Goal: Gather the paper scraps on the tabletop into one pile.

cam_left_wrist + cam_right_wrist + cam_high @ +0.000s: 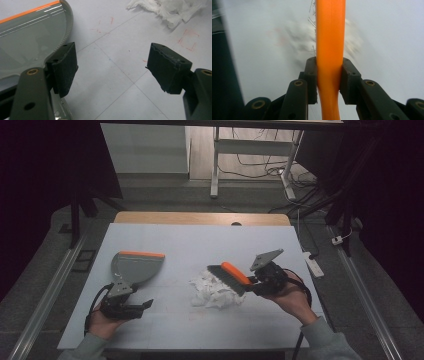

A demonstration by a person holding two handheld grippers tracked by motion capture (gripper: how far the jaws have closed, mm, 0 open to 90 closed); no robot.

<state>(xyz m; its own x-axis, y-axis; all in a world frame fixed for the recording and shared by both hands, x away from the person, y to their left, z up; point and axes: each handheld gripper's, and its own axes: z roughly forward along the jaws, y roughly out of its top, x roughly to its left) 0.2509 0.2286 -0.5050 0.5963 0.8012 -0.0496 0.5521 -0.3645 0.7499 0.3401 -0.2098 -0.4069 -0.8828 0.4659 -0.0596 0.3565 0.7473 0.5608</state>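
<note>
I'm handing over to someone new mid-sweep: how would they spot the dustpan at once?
Start from the pale table top and go to its left half, just ahead of the left tongs. The dustpan lies flat there, well left of the heap of white paper scraps. It is grey and fan-shaped, with an orange strip on its straight far edge.

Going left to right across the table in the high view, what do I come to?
Left gripper, fingers open, near the grey plastic dustpan with an orange edge → pile of crumpled white paper scraps → orange-handled hand brush with dark bristles → right gripper, shut on the brush handle.
</note>
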